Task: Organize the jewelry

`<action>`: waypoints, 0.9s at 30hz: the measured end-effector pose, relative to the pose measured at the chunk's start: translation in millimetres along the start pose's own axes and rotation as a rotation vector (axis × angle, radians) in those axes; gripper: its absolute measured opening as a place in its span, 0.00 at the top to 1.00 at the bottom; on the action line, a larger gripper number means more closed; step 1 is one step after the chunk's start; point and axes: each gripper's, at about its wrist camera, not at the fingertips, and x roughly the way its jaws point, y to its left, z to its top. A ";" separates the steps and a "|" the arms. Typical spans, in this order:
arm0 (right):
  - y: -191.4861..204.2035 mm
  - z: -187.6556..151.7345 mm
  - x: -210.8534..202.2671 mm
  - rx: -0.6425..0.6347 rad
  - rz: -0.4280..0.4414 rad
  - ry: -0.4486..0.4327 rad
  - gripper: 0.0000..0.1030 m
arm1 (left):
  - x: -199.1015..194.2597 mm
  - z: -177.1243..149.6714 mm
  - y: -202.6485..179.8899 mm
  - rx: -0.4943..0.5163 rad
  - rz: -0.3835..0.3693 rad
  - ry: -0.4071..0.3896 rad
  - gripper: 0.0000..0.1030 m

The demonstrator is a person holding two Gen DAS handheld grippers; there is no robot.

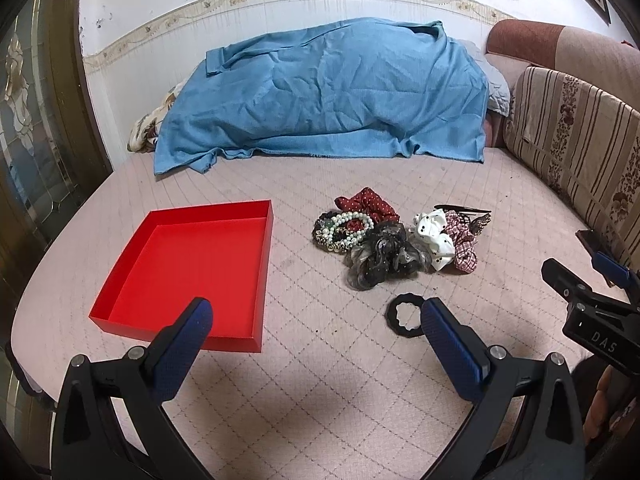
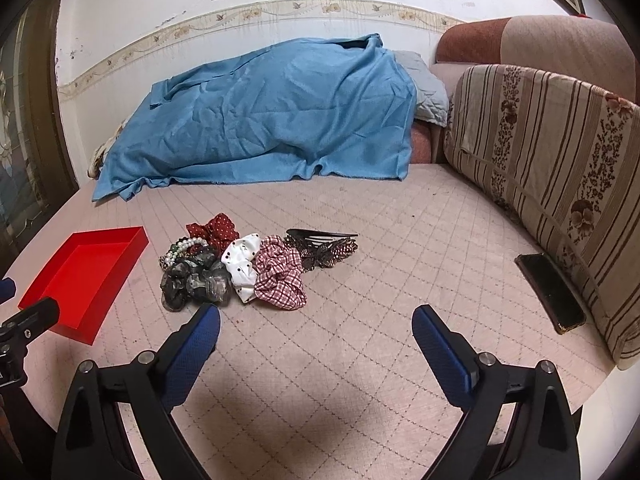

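An empty red tray (image 1: 120, 312) lies on the pink quilted bed, left of a pile of accessories: pearl bracelets (image 1: 346, 228), a red dotted scrunchie (image 1: 368, 202), a dark sheer scrunchie (image 1: 380, 260), a white bow (image 1: 434, 236), a plaid scrunchie (image 1: 464, 240) and a black hair comb (image 2: 320, 248). A black hair tie (image 1: 404, 316) lies alone, just left of my left gripper's right fingertip. My left gripper (image 1: 316, 316) is open and empty, above the bed in front of the tray. My right gripper (image 2: 316, 324) is open and empty, in front of the pile (image 2: 240, 268).
A blue blanket (image 1: 320, 92) covers a heap at the back of the bed. A striped floral cushion (image 2: 560, 160) lines the right side, with a dark phone (image 2: 552, 292) lying beside it. The tray also shows in the right wrist view (image 2: 52, 312).
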 end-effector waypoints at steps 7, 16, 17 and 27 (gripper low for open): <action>-6.2 -3.5 21.9 0.014 0.032 0.053 0.05 | 19.0 -4.3 2.6 -0.009 -0.030 0.049 0.00; -14.2 -0.3 70.2 0.053 0.125 0.162 0.19 | 66.4 -10.6 -19.3 0.016 -0.154 0.175 0.25; -14.6 2.3 77.2 0.058 0.141 0.170 0.19 | 71.8 -9.3 -20.3 0.013 -0.161 0.183 0.25; -7.4 25.5 126.6 0.073 0.243 0.188 0.24 | 136.1 26.6 -32.7 0.022 -0.208 0.216 0.26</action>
